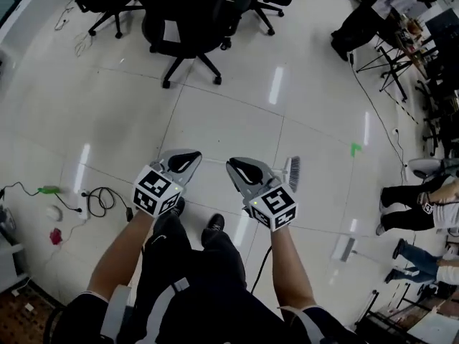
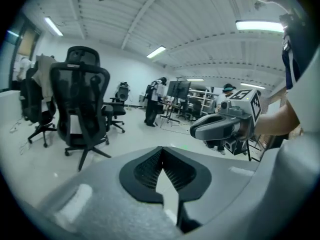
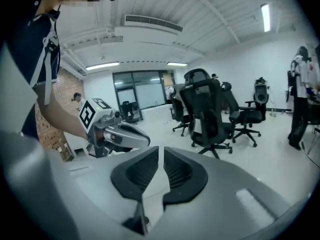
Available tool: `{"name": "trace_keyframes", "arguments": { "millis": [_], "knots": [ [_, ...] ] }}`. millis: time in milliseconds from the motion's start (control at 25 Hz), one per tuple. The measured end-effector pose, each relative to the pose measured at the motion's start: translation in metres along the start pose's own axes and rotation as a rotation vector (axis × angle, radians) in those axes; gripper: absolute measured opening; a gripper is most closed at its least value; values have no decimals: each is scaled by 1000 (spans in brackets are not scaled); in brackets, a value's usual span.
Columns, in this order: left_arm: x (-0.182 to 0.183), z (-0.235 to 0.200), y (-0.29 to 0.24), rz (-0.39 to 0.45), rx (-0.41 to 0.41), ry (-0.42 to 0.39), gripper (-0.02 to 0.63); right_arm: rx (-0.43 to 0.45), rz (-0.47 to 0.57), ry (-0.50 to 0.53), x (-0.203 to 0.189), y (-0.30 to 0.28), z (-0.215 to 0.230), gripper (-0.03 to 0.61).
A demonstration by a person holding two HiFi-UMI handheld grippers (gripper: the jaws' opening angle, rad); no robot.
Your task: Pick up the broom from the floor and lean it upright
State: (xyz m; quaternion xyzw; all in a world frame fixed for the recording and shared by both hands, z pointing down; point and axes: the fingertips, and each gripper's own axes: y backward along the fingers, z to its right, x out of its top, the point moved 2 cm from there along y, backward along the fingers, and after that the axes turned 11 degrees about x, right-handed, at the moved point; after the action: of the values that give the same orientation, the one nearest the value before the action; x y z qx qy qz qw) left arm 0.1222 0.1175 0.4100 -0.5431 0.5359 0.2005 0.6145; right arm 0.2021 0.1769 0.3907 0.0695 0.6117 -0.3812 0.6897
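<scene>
The left claw (image 1: 185, 160) is shut and holds nothing. The right claw (image 1: 241, 169) is open a tiny crack, empty too. The broom (image 1: 292, 173) lies on the floor (image 1: 215, 106), just right of it.

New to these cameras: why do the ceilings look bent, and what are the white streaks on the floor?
Both gripper views: wide-angle lenses curve the ceiling and darken the corners. Head view: lamp reflections glare on the glossy floor.
</scene>
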Motion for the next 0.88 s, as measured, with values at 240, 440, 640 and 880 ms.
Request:
{"name": "trace_keyframes", "arguments": {
  "millis": [240,440,640,880],
  "knots": [
    [-77,-58,2,-81,177,87,0,152,-190,57,-62,-69,24,35],
    [-165,-108,-20,-126,241,116,0,245,-251,83,-133,-146,43,48],
    [-266,-158,-55,-159,263,138,0,305,-345,108,-227,-232,61,74],
    [-366,-210,-104,-166,273,178,0,364,-424,138,-328,-310,89,88]
  ]
}}
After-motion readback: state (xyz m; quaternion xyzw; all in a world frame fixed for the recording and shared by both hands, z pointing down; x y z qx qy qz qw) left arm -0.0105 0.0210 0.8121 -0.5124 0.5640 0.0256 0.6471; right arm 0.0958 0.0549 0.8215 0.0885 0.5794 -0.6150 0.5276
